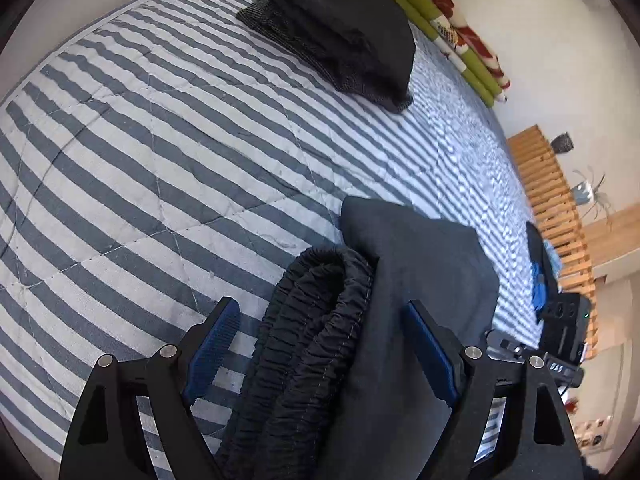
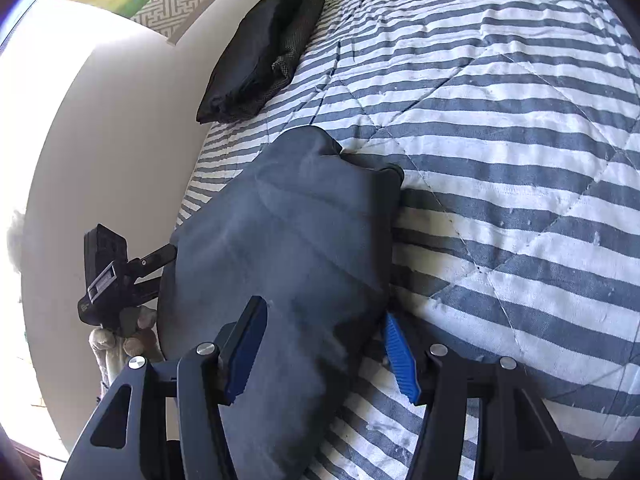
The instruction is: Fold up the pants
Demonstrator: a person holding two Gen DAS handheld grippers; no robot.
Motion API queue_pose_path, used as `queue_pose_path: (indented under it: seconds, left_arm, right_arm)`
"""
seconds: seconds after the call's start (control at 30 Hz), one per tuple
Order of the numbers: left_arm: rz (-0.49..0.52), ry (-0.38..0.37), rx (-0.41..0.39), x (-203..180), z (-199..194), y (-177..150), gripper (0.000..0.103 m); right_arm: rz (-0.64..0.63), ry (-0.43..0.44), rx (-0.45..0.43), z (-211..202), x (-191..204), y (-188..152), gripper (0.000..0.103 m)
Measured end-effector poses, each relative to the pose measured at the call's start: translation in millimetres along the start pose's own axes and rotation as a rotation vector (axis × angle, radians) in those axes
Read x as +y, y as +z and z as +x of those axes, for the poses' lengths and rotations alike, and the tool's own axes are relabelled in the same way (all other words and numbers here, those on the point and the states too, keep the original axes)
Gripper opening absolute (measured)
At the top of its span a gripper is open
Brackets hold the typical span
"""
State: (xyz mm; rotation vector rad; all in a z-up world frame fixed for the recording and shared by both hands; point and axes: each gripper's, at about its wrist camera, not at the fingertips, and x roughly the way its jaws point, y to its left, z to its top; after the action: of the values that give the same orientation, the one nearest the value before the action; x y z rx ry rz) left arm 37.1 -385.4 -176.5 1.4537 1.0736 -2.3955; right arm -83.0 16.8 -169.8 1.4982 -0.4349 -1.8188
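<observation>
We see folded dark grey fabric pants (image 1: 404, 320) on the blue-and-white striped quilt (image 1: 160, 160), between our left gripper's (image 1: 332, 344) wide-apart jaws, our right gripper (image 2: 324, 356) seemingly loose around them too.

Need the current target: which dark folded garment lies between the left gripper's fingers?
The dark grey pants with the gathered waistband; the black folded stack lies far up the bed.

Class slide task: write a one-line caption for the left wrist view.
Open left claw straddles folded dark pants on a striped quilt.

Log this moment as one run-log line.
left gripper: open | right gripper: open | folded pants: on striped bedspread, between both jaws
</observation>
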Motion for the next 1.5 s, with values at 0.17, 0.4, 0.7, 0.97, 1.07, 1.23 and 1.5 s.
queue_pose_path:
  seconds: [0.17, 0.4, 0.7, 0.97, 1.07, 1.23, 1.5]
  left_arm:
    - [0.078, 0.098, 0.05, -12.6, 11.8, 5.2, 0.092]
    - [0.045, -0.017, -0.025, -21.1, -26.3, 13.4, 0.092]
    - [0.088, 0.062, 0.085, -21.6, 30.2, 10.7, 0.103]
    - [0.173, 0.153, 0.039, -49.4, 29.8, -0.8, 0.059]
    - [0.142, 0.135, -0.011, -46.4, 9.0, -3.5, 0.032]
    - [0.146, 0.128, -0.061, -49.2, -3.9, -12.7, 0.022]
    - [0.108, 0.114, 0.034, -37.3, 29.5, -11.3, 0.085]
  right_arm:
    - [-0.101, -0.102, -0.009, 6.7, 20.8, -4.2, 0.054]
    - [-0.077, -0.093, -0.002, 4.2, 17.5, -4.6, 0.053]
    - [-0.114, -0.138, -0.007, 12.0, 26.7, -1.5, 0.053]
    - [-0.16, -0.188, 0.003, 29.7, 39.3, 6.7, 0.032]
    - [-0.163, -0.181, 0.014, 35.0, 44.7, 5.4, 0.014]
    - [-0.23, -0.214, -0.05, 25.6, 67.9, -3.5, 0.01]
    - [-0.214, -0.23, -0.038, 20.9, 72.6, -0.8, 0.01]
